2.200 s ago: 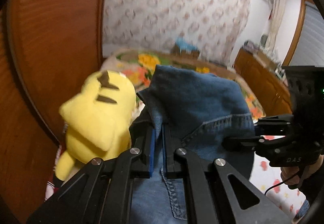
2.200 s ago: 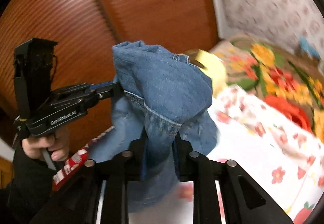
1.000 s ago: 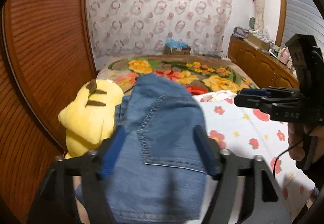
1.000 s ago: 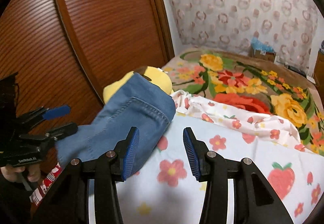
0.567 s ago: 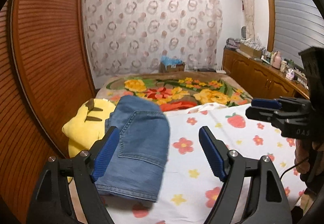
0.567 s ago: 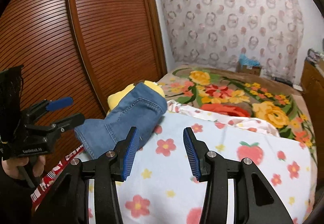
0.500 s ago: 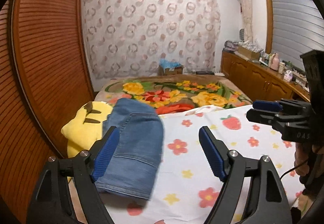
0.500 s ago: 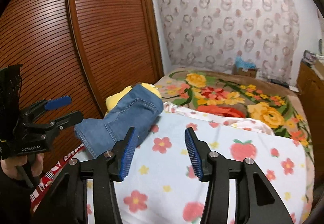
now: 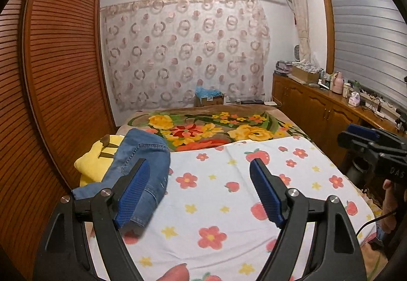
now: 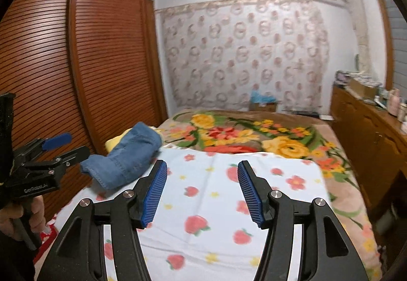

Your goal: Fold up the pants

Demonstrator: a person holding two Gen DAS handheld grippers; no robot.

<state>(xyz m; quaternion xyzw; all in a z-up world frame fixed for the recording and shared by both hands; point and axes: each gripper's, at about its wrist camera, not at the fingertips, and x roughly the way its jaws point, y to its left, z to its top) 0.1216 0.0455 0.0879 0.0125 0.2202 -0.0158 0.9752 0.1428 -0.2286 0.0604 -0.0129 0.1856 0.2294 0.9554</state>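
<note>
The folded blue denim pants (image 9: 142, 166) lie at the left edge of the bed, leaning on a yellow plush toy (image 9: 95, 161); they also show in the right wrist view (image 10: 127, 156). My left gripper (image 9: 201, 189) is open and empty, raised above the white floral sheet, with the pants behind its left finger. My right gripper (image 10: 202, 192) is open and empty, to the right of the pants. The left gripper also shows at the left edge of the right wrist view (image 10: 63, 145), and the right gripper shows at the right edge of the left wrist view (image 9: 361, 135).
The bed carries a white sheet with flowers and strawberries (image 9: 229, 199) over a bright floral blanket (image 9: 216, 128). A slatted wooden wardrobe (image 9: 58, 77) stands close on the left. A wooden cabinet (image 9: 318, 108) with small items runs along the right. A cardboard box (image 9: 208, 99) sits by the curtain.
Both grippers let go of the pants, opened, and pulled back and up from them. The pants now rest folded against the plush toy.
</note>
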